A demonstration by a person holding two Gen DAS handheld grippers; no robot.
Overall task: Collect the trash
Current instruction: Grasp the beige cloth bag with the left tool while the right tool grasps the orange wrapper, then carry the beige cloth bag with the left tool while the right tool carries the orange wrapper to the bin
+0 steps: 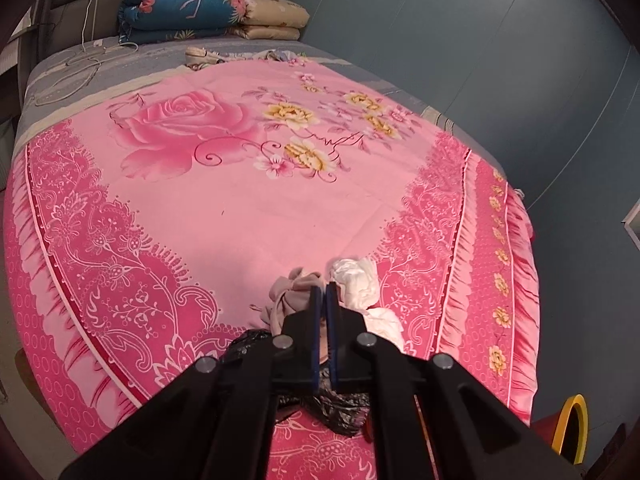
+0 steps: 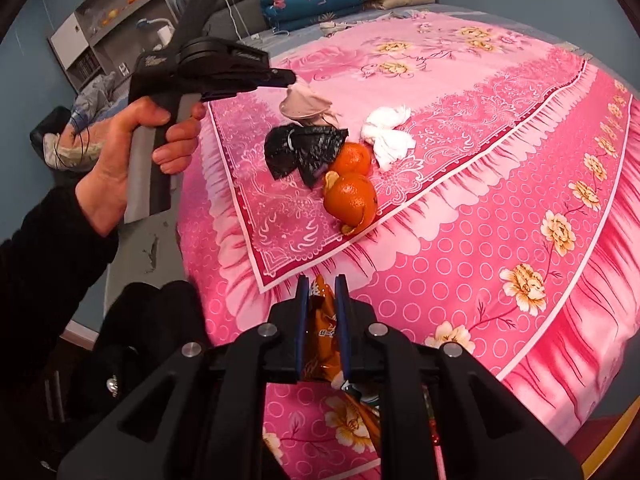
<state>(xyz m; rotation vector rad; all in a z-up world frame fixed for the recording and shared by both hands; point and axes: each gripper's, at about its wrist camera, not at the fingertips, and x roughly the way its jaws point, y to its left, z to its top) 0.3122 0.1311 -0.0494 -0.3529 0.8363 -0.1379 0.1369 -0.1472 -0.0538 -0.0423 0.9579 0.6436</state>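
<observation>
Trash lies on the pink floral bedspread (image 2: 460, 92): a crumpled black plastic bag (image 2: 304, 146), a beige crumpled tissue (image 2: 306, 104), a white tissue wad (image 2: 386, 132) and two orange peels (image 2: 352, 196). My left gripper (image 1: 322, 292) has its jaws nearly together with nothing between them, hovering just above the beige tissue (image 1: 290, 296), with the white wad (image 1: 360, 280) to its right and the black bag (image 1: 332, 408) below it. It also shows in the right wrist view (image 2: 290, 78). My right gripper (image 2: 322, 284) is shut on an orange snack wrapper (image 2: 324, 328) above the bed's near edge.
Folded quilts (image 1: 208, 4) are stacked at the head of the bed. A grey shelf unit (image 2: 116, 20) stands at the back left. A yellow and red object (image 1: 572, 428) sits beside the bed on the right. Blue walls surround the bed.
</observation>
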